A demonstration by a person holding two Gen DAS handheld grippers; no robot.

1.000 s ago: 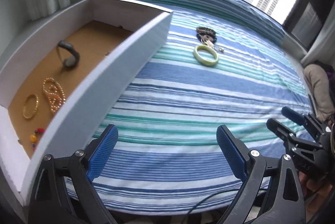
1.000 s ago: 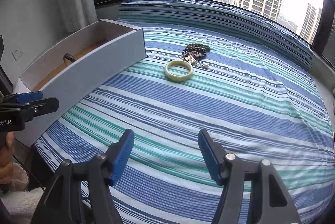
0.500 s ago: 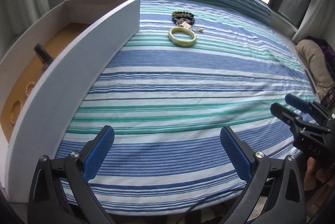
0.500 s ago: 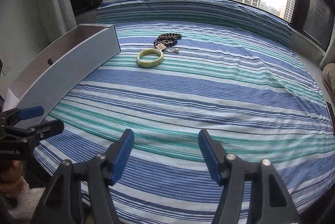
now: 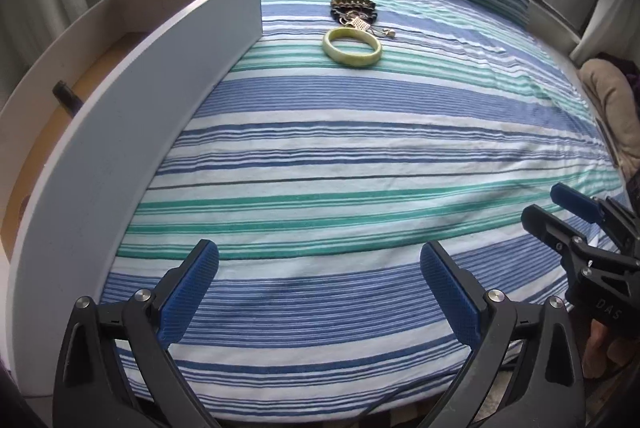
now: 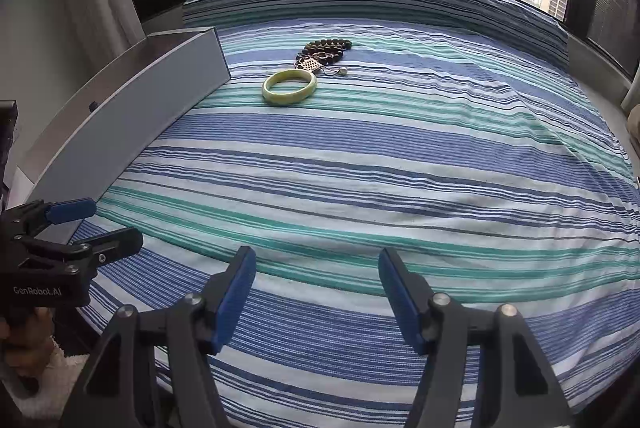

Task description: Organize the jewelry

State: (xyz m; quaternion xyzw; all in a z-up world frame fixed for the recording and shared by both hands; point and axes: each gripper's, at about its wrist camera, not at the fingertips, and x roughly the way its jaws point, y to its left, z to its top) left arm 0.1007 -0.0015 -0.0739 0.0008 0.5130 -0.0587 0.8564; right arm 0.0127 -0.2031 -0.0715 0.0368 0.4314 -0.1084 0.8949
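Note:
A pale green bangle [image 5: 352, 47] [image 6: 289, 87] lies far off on the striped bedspread. Just behind it sit a dark bead bracelet [image 5: 352, 5] [image 6: 329, 48] and a small silver pendant [image 5: 359, 24] [image 6: 310, 65]. The white box [image 5: 132, 115] [image 6: 132, 115] stands along the left; its wall hides most of the inside, only a dark band [image 5: 64, 95] shows. My left gripper [image 5: 319, 284] [image 6: 93, 224] hovers open over the bed's near edge, nothing between its blue pads. My right gripper [image 6: 317, 286] [image 5: 558, 205] is open and empty too, to the right of the left one.
The striped bedspread [image 5: 360, 155] spreads wide between the grippers and the jewelry. A window with tall buildings lies beyond the bed. A beige cushion [image 5: 612, 107] rests off the right edge. A hand [image 6: 24, 332] holds the left gripper's handle.
Both grippers have sunk and drawn back toward the bed's near edge, and rolled level. The box's inside, seen from above before, is now mostly hidden behind its wall. The jaws kept their width.

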